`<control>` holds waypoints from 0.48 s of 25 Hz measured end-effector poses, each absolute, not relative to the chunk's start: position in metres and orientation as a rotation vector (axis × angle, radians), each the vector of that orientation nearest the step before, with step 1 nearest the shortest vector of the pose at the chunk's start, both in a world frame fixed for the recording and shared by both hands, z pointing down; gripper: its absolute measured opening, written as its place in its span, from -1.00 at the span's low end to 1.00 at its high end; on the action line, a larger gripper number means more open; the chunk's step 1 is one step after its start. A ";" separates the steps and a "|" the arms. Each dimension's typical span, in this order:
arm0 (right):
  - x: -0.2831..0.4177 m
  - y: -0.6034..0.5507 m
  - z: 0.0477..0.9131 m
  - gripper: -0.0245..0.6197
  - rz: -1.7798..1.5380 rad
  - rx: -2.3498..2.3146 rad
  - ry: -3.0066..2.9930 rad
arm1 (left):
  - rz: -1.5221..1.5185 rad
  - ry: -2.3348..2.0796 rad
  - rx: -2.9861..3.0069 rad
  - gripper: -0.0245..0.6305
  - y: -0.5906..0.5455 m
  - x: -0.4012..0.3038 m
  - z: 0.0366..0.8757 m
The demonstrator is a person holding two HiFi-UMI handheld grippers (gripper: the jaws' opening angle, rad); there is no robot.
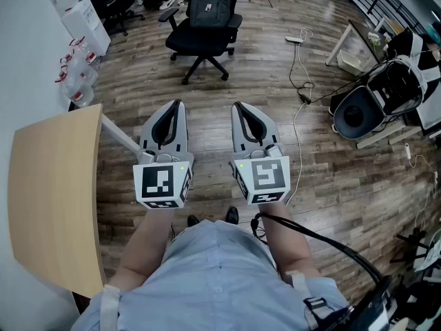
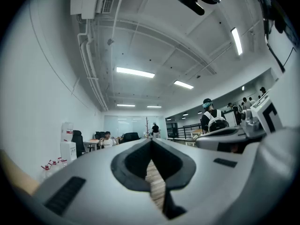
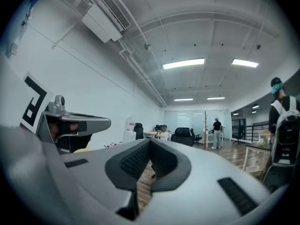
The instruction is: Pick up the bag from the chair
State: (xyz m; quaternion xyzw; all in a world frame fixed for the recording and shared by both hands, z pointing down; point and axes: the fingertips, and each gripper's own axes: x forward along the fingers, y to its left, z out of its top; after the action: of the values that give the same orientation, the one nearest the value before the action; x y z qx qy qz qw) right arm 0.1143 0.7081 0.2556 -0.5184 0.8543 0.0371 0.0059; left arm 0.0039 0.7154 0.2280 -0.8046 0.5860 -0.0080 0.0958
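Close in front of me, my left gripper (image 1: pixel 177 105) and right gripper (image 1: pixel 238 106) sit side by side, fingers pressed together on nothing. Well ahead across the wood floor (image 1: pixel 275 81), the black bag (image 1: pixel 209 5) stands on the office chair (image 1: pixel 202 41).

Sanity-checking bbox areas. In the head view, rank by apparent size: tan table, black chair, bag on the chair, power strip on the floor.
1. tan table (closest to the camera, which inflates it)
2. black chair
3. bag
4. power strip
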 end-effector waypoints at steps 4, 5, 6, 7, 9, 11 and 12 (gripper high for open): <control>0.125 0.703 0.261 -0.92 0.122 -1.624 2.680 | -0.028 1.740 -2.383 -0.92 0.712 0.014 0.231; 0.128 0.702 0.262 -0.92 0.120 -1.621 2.682 | -0.031 1.741 -2.382 -0.92 0.711 0.017 0.232; 0.130 0.701 0.262 -0.92 0.118 -1.616 2.684 | -0.034 1.744 -2.380 -0.92 0.710 0.020 0.233; 0.133 0.699 0.262 -0.92 0.118 -1.610 2.688 | -0.037 1.749 -2.377 -0.92 0.709 0.023 0.234; 0.139 0.694 0.263 -0.92 0.124 -1.597 2.693 | -0.040 1.761 -2.368 -0.92 0.705 0.029 0.235; 0.143 0.689 0.264 -0.92 0.122 -1.574 2.697 | -0.040 1.776 -2.355 -0.92 0.701 0.034 0.236; 0.145 0.687 0.264 -0.92 0.115 -1.557 2.701 | -0.038 1.782 -2.350 -0.92 0.700 0.036 0.236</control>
State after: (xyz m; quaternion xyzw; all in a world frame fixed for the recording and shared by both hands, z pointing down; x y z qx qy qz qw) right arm 0.1449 0.6874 0.2644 -0.4990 0.8658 0.0368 0.0109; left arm 0.0359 0.6996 0.2363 -0.7930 0.6015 -0.0128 0.0958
